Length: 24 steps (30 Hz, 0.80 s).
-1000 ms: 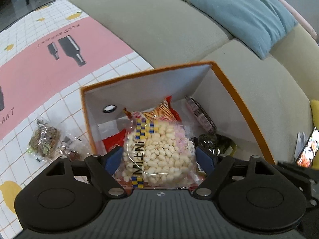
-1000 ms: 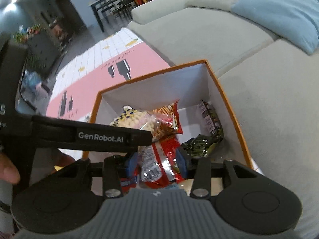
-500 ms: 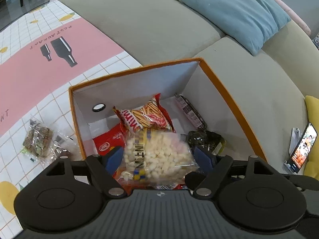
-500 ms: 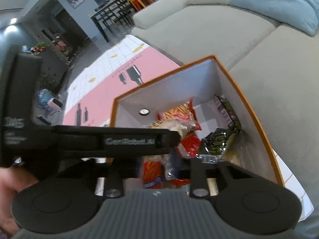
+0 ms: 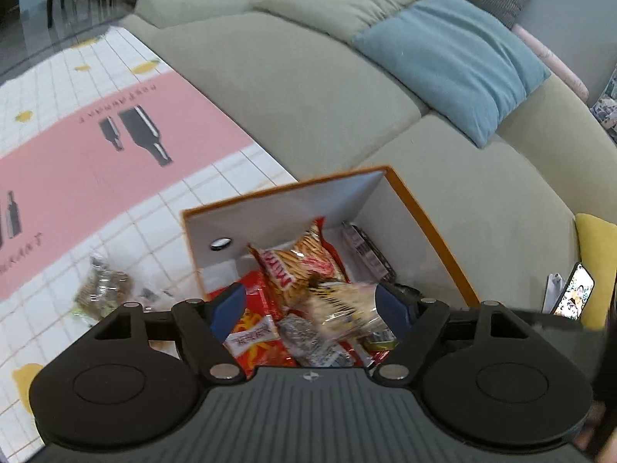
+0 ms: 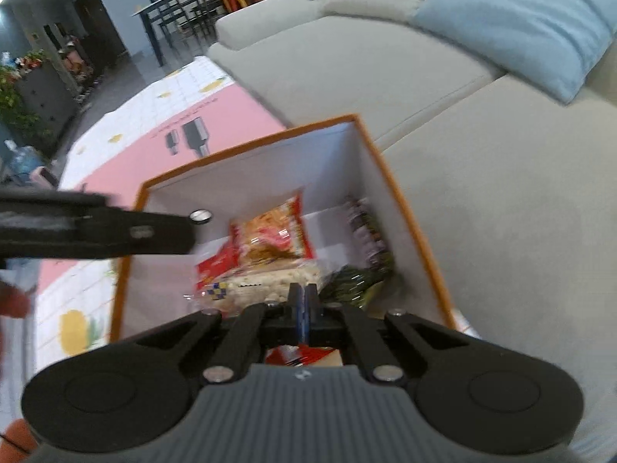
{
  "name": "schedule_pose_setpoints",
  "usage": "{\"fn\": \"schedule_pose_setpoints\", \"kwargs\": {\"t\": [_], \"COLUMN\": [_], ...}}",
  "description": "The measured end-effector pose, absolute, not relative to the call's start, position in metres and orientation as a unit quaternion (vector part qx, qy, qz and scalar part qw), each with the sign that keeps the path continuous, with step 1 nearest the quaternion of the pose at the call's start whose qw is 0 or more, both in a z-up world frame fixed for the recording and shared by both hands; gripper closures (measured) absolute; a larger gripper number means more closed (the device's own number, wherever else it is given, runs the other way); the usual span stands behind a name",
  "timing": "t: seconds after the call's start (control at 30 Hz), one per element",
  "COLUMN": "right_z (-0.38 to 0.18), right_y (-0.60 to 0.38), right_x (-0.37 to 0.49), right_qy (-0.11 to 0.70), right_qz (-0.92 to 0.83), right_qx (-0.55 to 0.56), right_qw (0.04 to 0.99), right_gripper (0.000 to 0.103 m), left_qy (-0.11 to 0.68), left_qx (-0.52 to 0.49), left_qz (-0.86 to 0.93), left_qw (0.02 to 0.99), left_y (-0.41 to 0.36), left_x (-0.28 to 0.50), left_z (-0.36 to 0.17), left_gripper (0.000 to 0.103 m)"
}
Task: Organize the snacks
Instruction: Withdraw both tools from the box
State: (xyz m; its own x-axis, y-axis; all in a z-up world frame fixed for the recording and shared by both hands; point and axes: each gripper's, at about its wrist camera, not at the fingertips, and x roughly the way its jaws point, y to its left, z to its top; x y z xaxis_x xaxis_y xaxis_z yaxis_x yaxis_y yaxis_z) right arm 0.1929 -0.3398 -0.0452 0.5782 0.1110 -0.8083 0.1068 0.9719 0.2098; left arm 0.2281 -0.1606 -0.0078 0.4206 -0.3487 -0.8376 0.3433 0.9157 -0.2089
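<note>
the left tool (image 5: 308, 303) hovered above the orange-rimmed box (image 5: 432, 227), its blue pads spread wide with nothing clamped between them. the right tool (image 6: 303, 308) was fully closed, pads pressed together, with no packet visibly caught between them. the box stood on the floor mat (image 5: 96, 162), against the front of the grey-green sofa (image 5: 308, 77). inside the box lay the snacks: a red-edged bag of stick biscuits (image 5: 304, 262) toward the far wall, a clear bag of pale puffed pieces (image 6: 270, 283) nearer the tools, a red packet (image 5: 254, 332) at the near left, a dark green packet (image 6: 351, 281) at the right and a dark wrapped bar (image 5: 366, 254) leaning on the right wall. one clear bag of brown snacks (image 5: 102, 293) lay on the mat just left of the box.
</note>
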Motion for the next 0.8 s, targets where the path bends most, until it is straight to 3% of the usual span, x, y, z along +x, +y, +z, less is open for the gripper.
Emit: {"fn": "schedule_pose_setpoints", "kwargs": {"t": [0.23,0.63,0.8], "right_z": [-0.048,-0.017,-0.029], "right_y": [-0.340,-0.338,-0.330], "right_x": [0.213,0.237,0.235], "right_qy": [0.445,0.370,0.391], "right_qz": [-0.029,-0.038,-0.032], "right_qx": [0.062,0.064,0.043], "right_qw": [0.893,0.926,0.919], "right_gripper": [0.103,0.103,0.103], "left_qy": [0.484,0.484,0.493], "left_qx": [-0.007,-0.037,-0.038], "left_qz": [-0.174,-0.121,-0.109], "left_qw": [0.857,0.866,0.863], "left_y": [-0.132,-0.082,-0.072], "left_x": [0.208,0.191,0.186], "left_z": [0.005,0.012,0.006], "left_gripper": [0.016,0.017,0.017]}}
